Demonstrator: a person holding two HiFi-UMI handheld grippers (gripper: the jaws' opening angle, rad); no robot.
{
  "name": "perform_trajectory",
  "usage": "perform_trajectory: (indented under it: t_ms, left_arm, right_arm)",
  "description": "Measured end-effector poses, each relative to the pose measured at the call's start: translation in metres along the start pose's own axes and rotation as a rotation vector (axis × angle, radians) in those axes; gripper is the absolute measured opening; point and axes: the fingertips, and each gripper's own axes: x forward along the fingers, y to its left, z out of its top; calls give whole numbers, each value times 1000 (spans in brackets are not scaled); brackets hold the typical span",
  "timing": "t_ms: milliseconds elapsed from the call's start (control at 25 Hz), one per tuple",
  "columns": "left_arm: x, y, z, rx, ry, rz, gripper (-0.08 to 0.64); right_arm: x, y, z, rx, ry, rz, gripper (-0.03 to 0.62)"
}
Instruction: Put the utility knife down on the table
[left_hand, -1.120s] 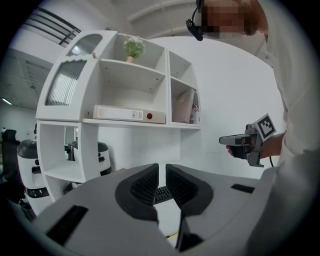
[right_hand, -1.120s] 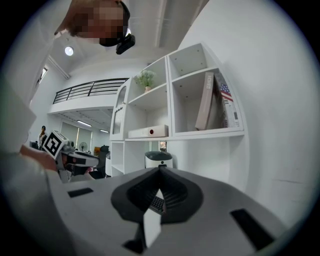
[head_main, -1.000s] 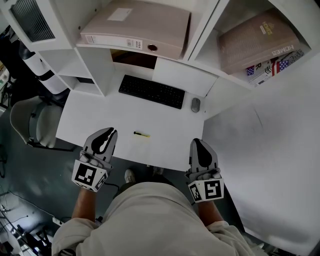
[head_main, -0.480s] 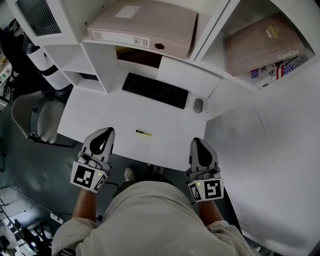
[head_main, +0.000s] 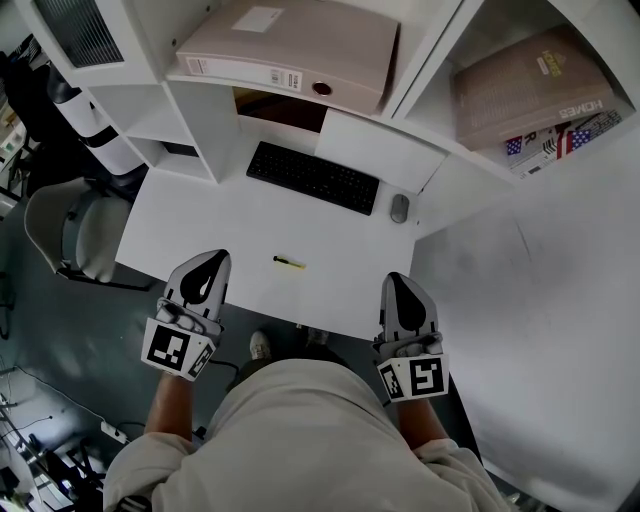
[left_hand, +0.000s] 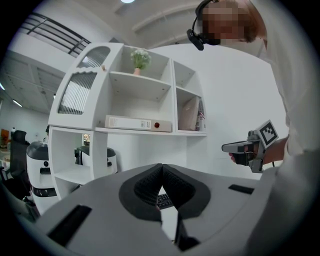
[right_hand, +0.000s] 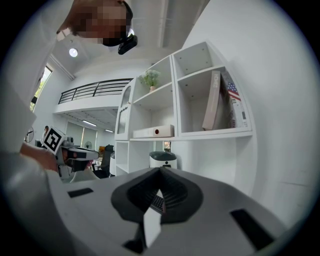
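The utility knife (head_main: 288, 264), small and yellow with a dark end, lies flat on the white table (head_main: 200, 215) near its front edge, with nothing touching it. My left gripper (head_main: 213, 260) hovers over the front edge to the knife's left, jaws shut and empty. My right gripper (head_main: 394, 283) hangs at the front edge to the knife's right, its jaws also closed to a point with nothing in them. In the left gripper view the pads (left_hand: 150, 182) meet at the tip, and the right gripper (left_hand: 240, 147) shows off to the side. The knife is hidden in both gripper views.
A black keyboard (head_main: 312, 177) and a grey mouse (head_main: 399, 208) lie at the back of the table. White shelves above hold a binder (head_main: 285, 45) and books (head_main: 530, 85). A grey chair (head_main: 65, 235) stands at the left. A white wall rises at the right.
My left gripper's jaws have closed from a narrow gap to shut. Both grippers and the knife have kept their places.
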Motion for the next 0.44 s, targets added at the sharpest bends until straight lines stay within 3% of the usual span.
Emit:
perform_trajectory:
  t_ms: [440]
  left_arm:
    - [6,-4,-4,4,12,-15,0]
  right_arm:
    - [2,-4,-2,5,0,-4,3]
